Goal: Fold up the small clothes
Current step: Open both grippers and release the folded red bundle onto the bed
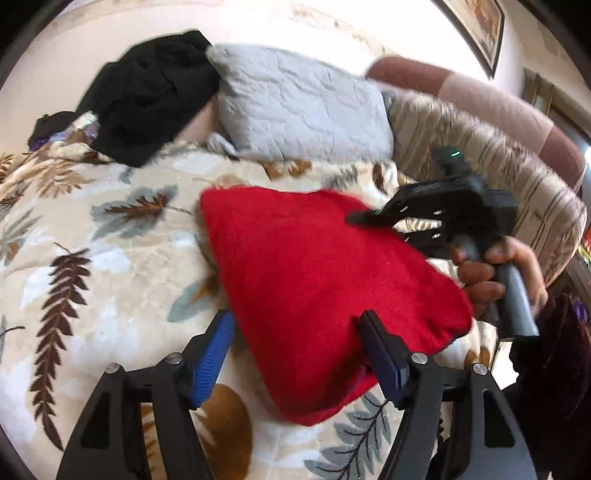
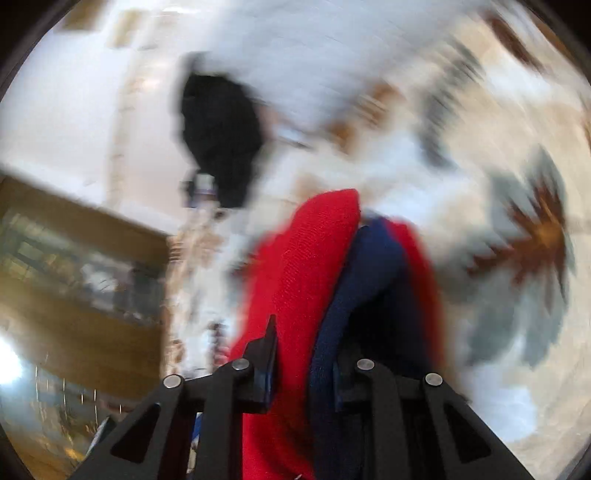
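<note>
A red fleece garment [image 1: 314, 277] lies folded on the leaf-print blanket [image 1: 110, 258]. My left gripper [image 1: 295, 350] is open at its near edge: the left blue pad [image 1: 214, 354] is over the blanket and the right pad [image 1: 380, 354] is over the red cloth. A hand holds my right gripper [image 1: 373, 221] at the garment's far right edge. The blurred right wrist view shows that gripper [image 2: 306, 362] shut on the red garment [image 2: 306, 258], and a navy blue layer [image 2: 369, 280] shows inside the fold.
A heap of black clothes [image 1: 147, 99] and a grey pillow [image 1: 299, 107] lie at the back of the bed. A striped bolster [image 1: 480, 155] runs along the right. A framed picture [image 1: 480, 26] hangs on the wall. Wooden furniture [image 2: 74, 258] stands beyond the bed.
</note>
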A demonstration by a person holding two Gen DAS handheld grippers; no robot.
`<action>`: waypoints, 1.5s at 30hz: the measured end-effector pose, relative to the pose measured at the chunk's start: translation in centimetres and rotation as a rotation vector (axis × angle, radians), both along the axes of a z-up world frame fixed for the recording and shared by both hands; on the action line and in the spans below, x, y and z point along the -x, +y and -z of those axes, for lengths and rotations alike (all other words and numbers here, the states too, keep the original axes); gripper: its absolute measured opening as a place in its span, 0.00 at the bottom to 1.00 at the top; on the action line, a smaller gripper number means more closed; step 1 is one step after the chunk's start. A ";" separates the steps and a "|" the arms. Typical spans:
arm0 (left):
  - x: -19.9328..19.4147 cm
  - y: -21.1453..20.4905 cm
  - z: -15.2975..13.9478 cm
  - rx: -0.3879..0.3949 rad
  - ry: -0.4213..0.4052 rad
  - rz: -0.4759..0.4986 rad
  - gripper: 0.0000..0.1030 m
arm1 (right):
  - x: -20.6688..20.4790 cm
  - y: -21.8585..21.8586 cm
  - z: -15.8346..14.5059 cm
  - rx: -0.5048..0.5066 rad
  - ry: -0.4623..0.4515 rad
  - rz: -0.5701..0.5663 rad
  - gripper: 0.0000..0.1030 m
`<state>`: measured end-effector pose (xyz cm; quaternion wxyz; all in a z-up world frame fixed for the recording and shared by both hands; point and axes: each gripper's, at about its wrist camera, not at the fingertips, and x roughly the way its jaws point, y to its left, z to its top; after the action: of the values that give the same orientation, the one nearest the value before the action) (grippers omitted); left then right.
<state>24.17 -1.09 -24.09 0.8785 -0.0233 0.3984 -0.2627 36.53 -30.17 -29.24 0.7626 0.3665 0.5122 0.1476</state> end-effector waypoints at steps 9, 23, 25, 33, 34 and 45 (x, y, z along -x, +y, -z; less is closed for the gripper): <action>0.4 -0.9 1.7 -0.069 0.049 0.028 0.71 | 1.6 -3.3 -4.7 0.042 -0.187 0.139 0.63; 0.8 -1.4 2.0 -0.120 0.008 0.016 0.72 | -2.9 2.5 -1.1 0.103 -0.138 -0.010 0.60; 0.9 -1.5 1.9 -0.130 0.002 0.015 0.73 | -2.6 2.8 -1.4 0.120 -0.150 -0.011 0.61; 1.4 -1.9 1.6 -0.172 -0.028 -0.001 0.73 | 0.9 2.1 -5.0 0.106 -0.220 -0.036 0.61; 1.4 -1.9 1.5 -0.174 -0.029 -0.004 0.73 | 1.6 2.1 -5.3 0.112 -0.221 -0.047 0.61; 1.8 -2.3 1.6 -0.215 -0.062 -0.033 0.75 | 6.0 3.4 -3.2 0.201 -0.095 -0.131 0.60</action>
<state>22.39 -3.40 -25.64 0.8920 0.0727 0.3964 -0.2045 30.55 -26.76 -26.01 0.8076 0.2465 0.5106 0.1621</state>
